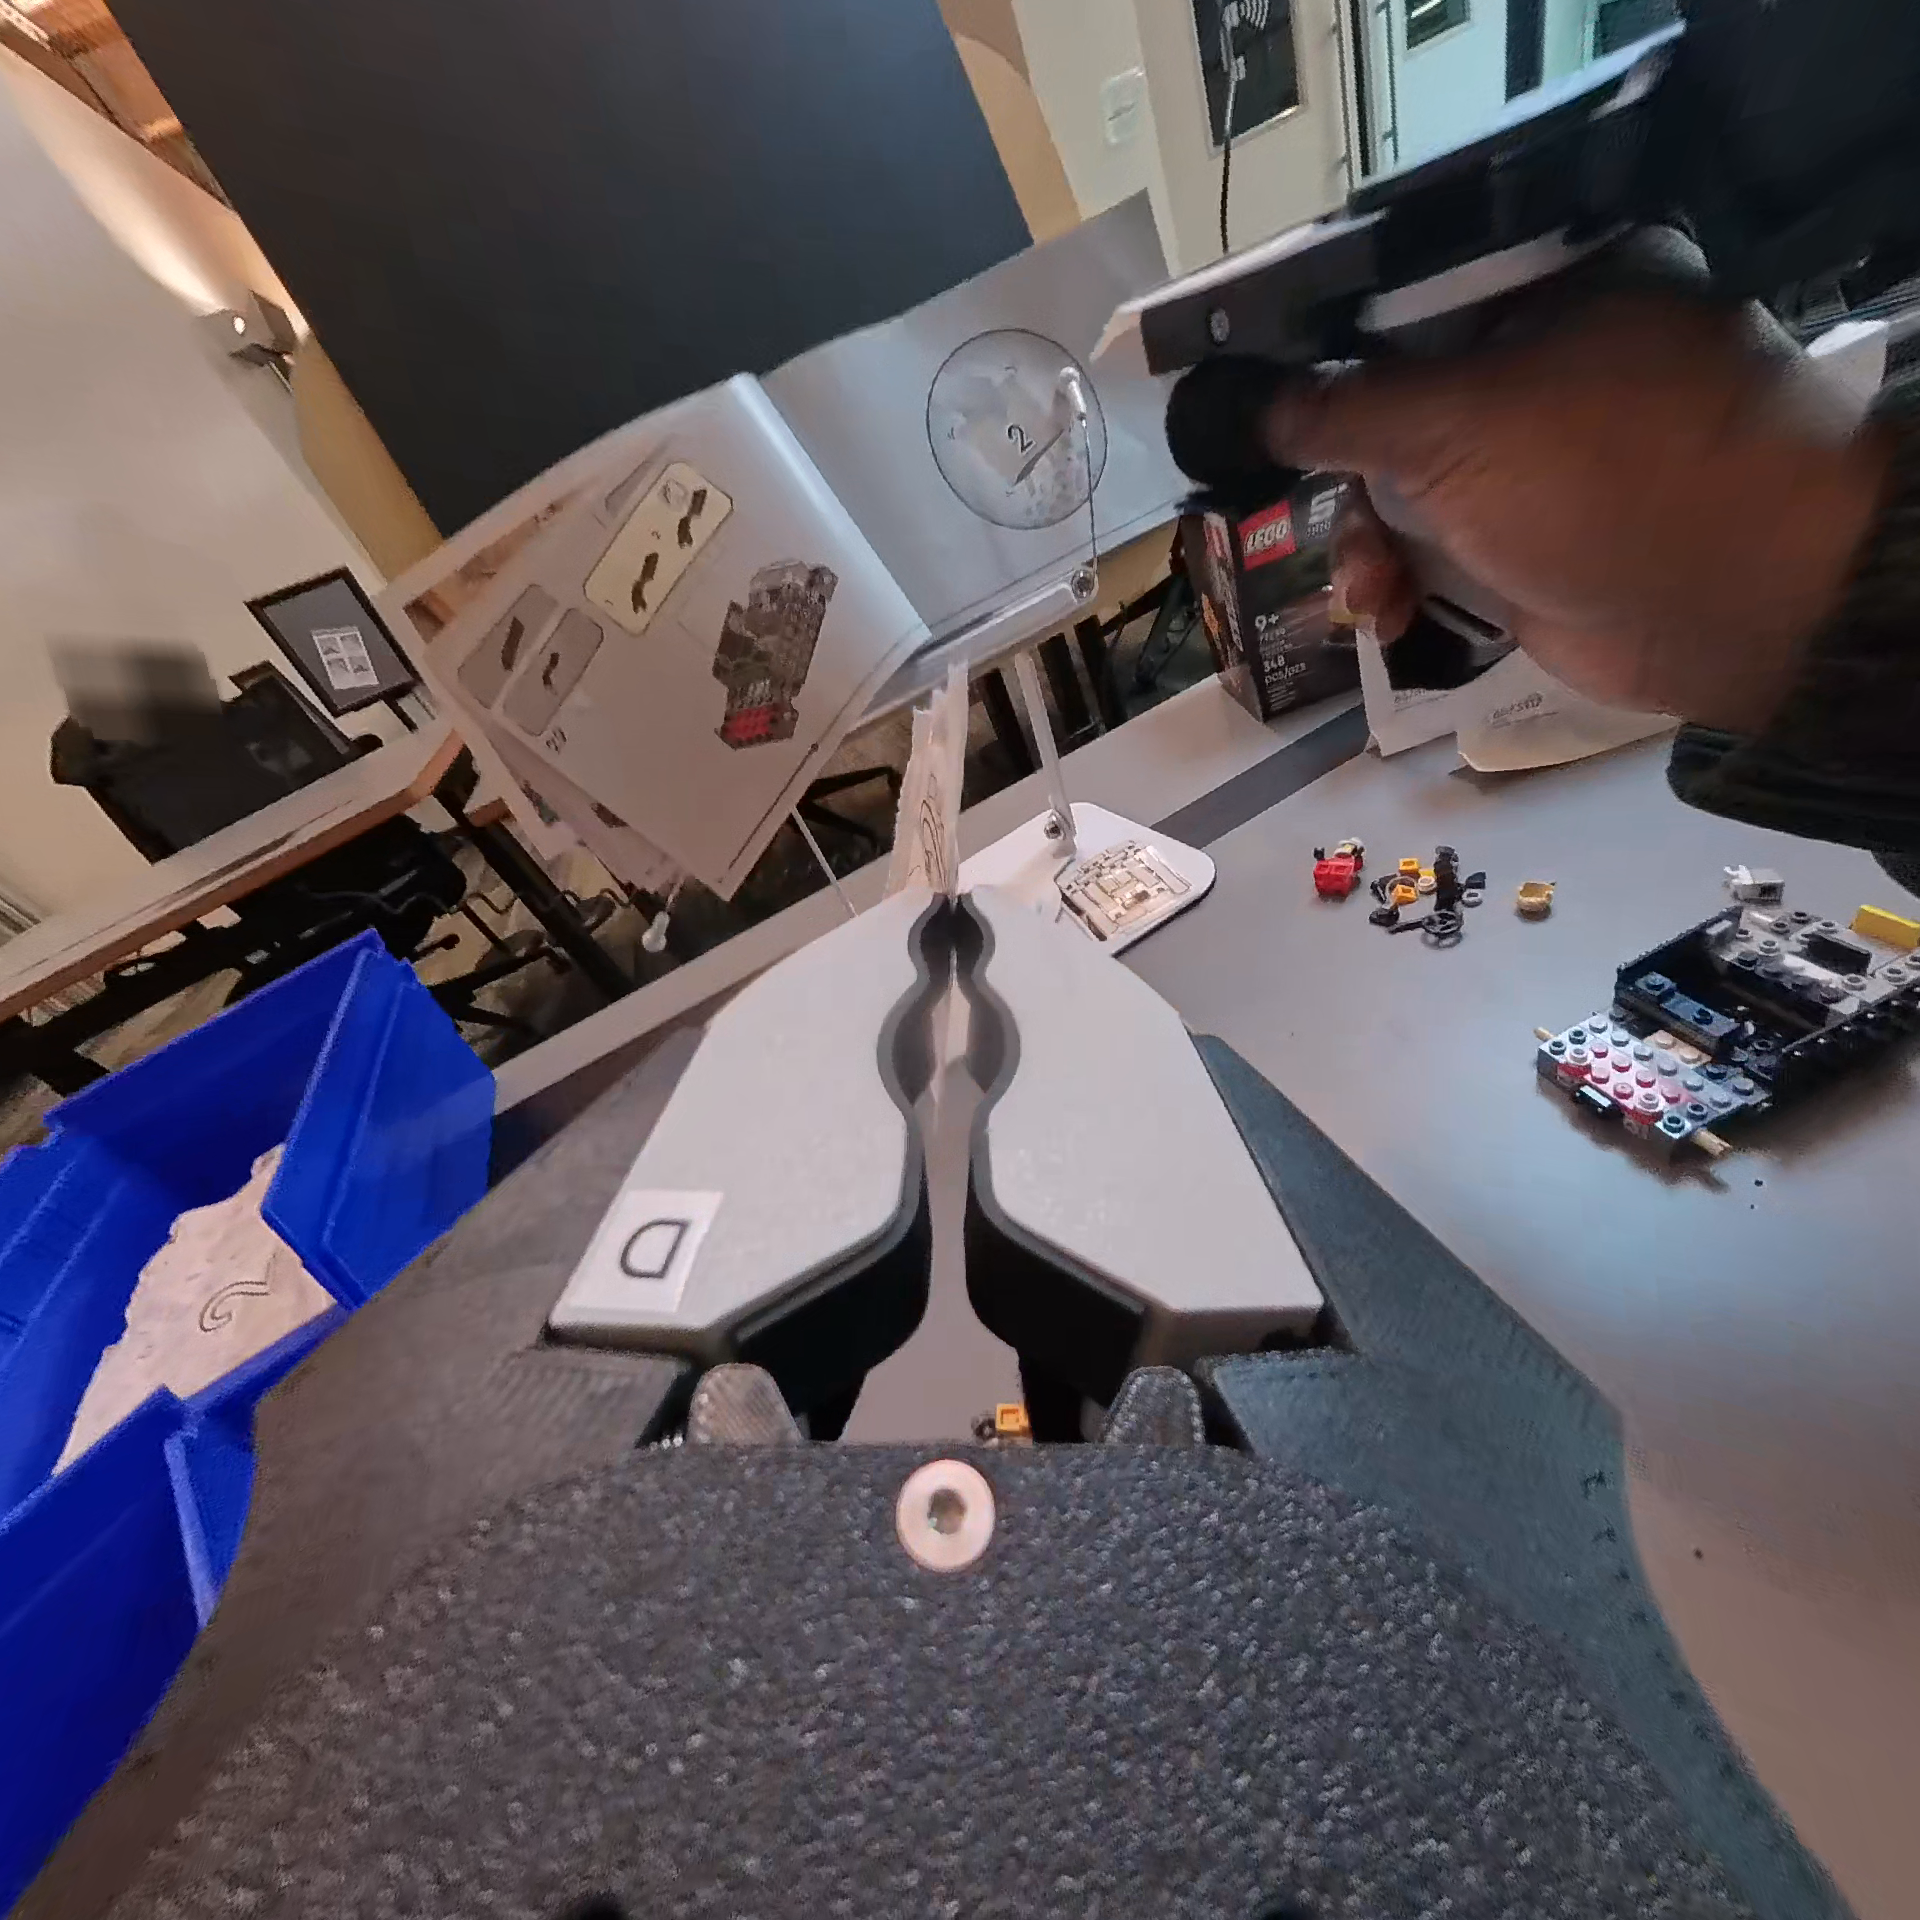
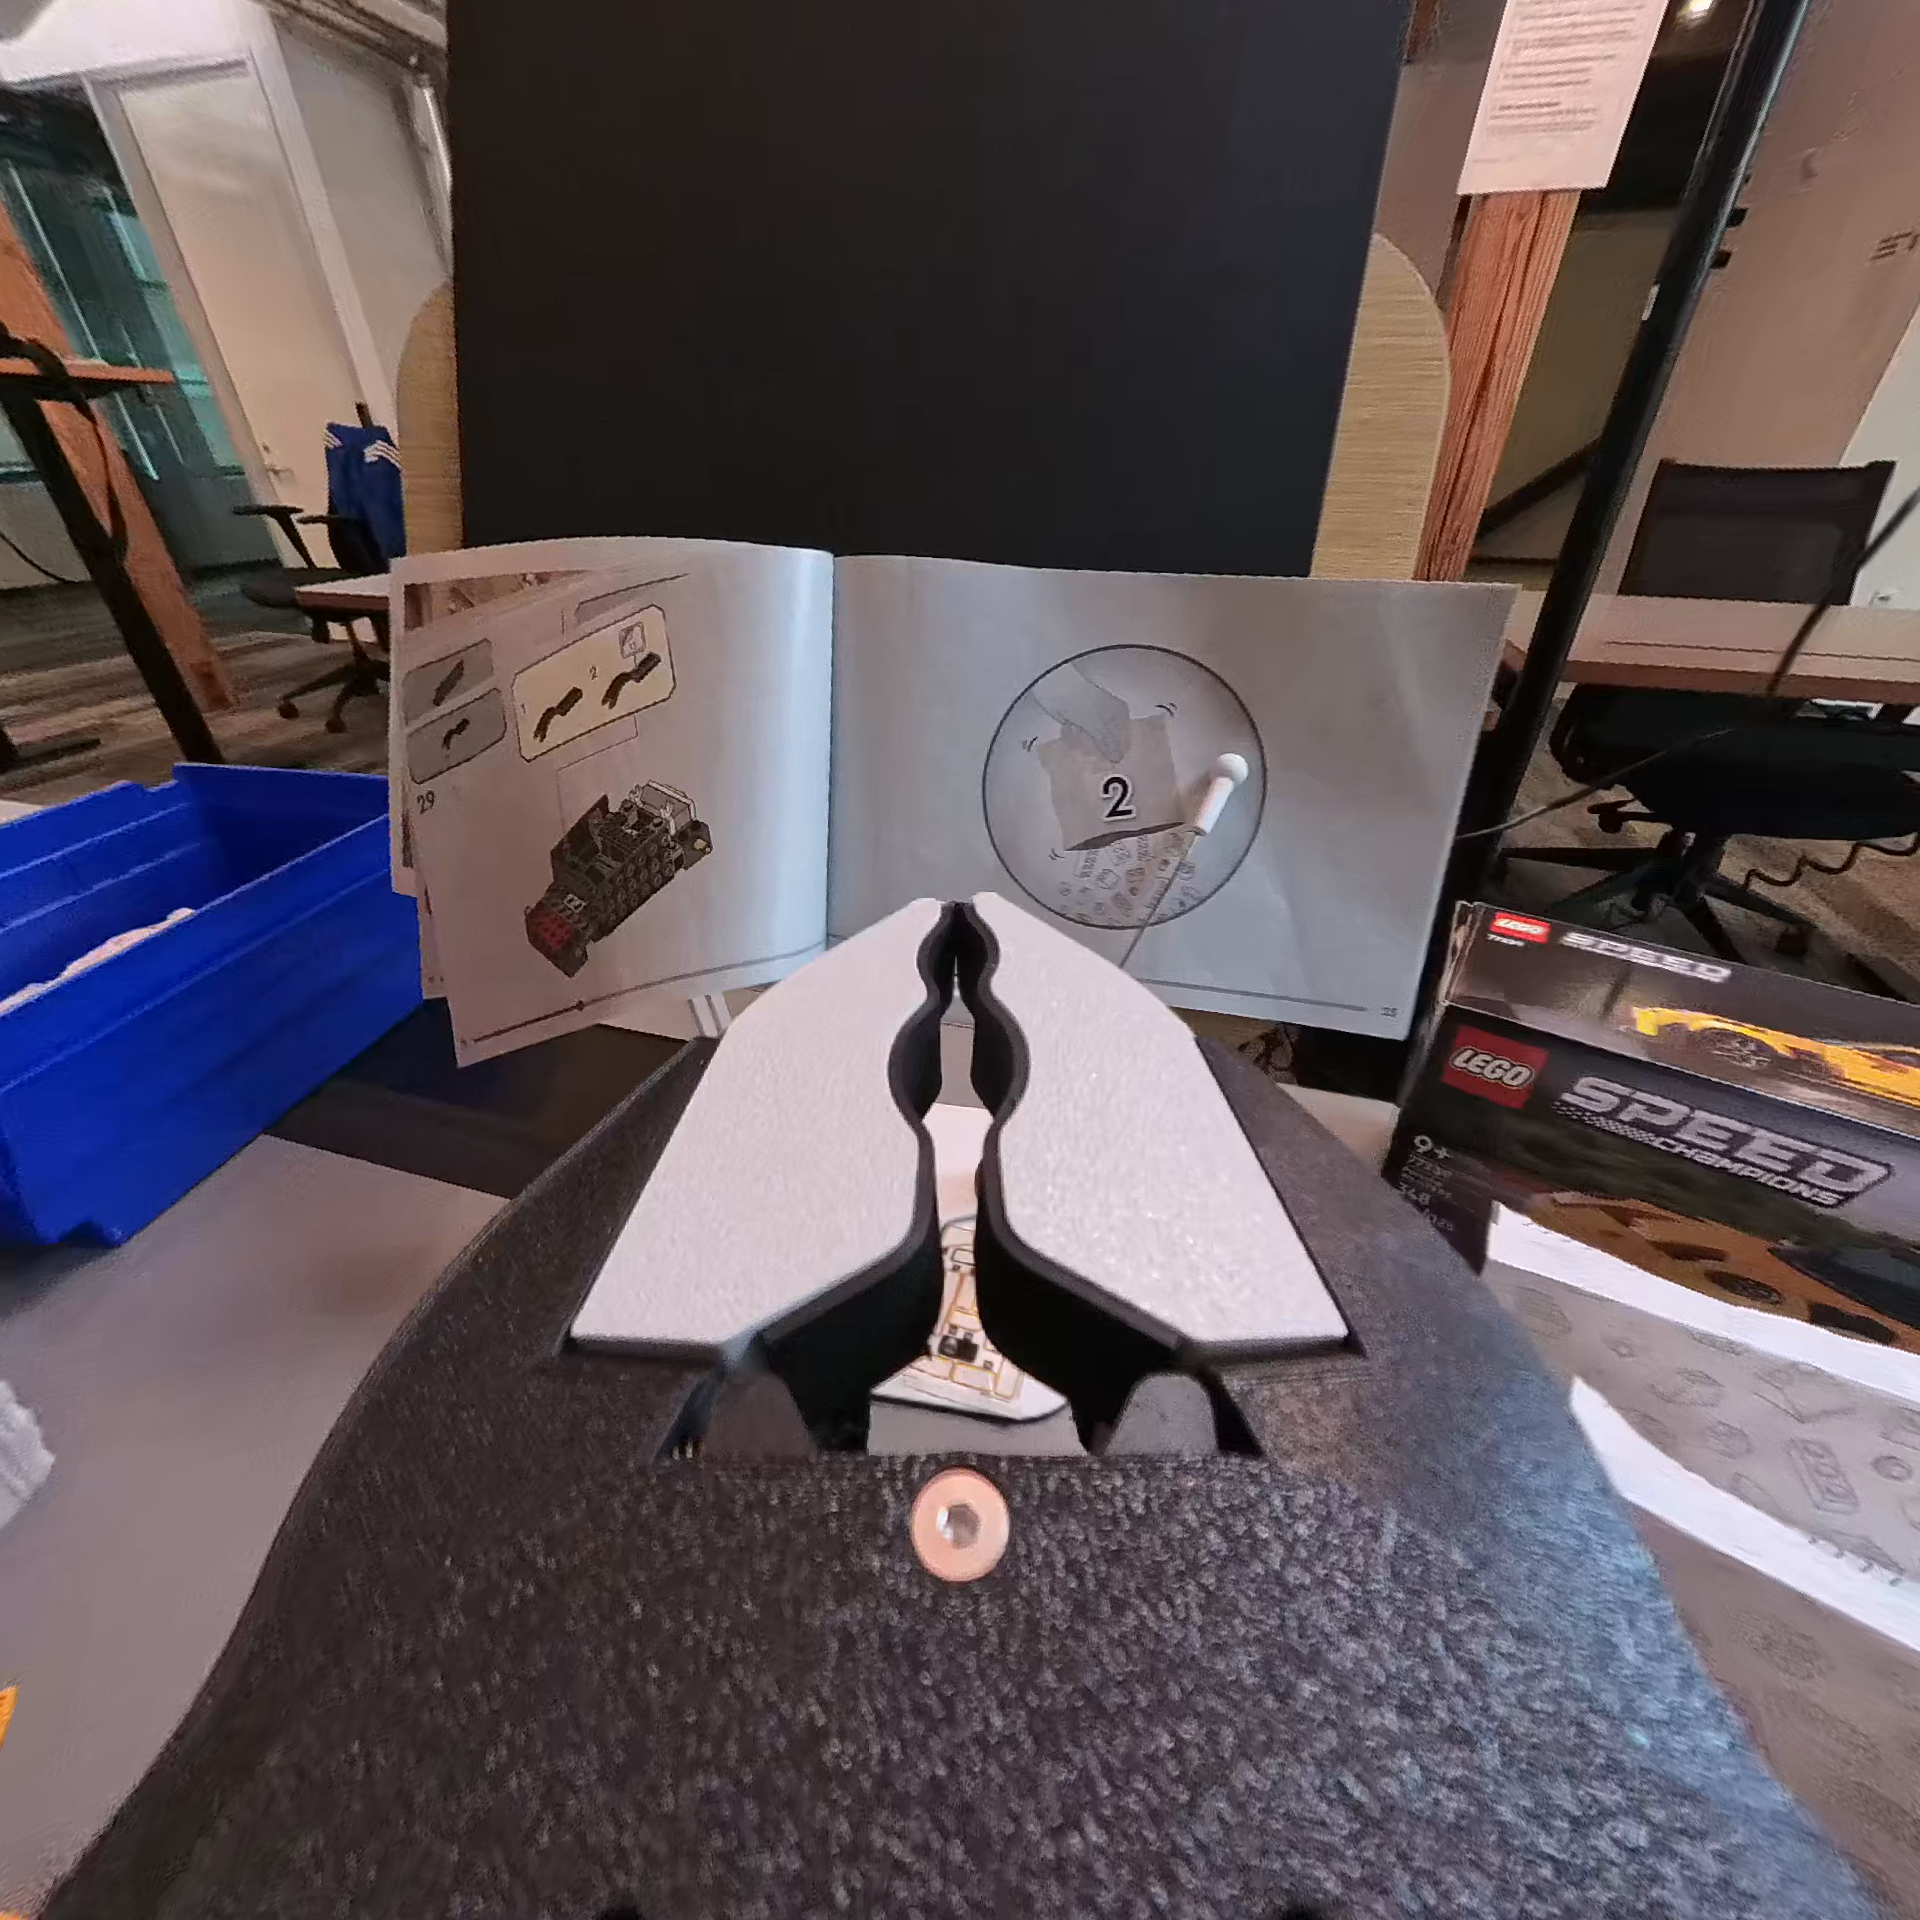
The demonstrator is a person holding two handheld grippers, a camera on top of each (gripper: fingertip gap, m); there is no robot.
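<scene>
The left claw [image 1: 951, 914] is clenched on a thin white paper bag [image 1: 928, 810] that stands up from its tips, above the bench [image 1: 1455, 1299] beside a blue bin [image 1: 312, 1091]. The right claw [image 2: 958, 914] is clenched on nothing, facing an open booklet [image 2: 1299, 727] on a stand, with a toy box [image 2: 1662, 1091] to its right.

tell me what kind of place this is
Probably an open-plan office or lab workspace: long desks with office chairs behind, and a grey work table with an instruction booklet on a stand and loose toy bricks.
</scene>
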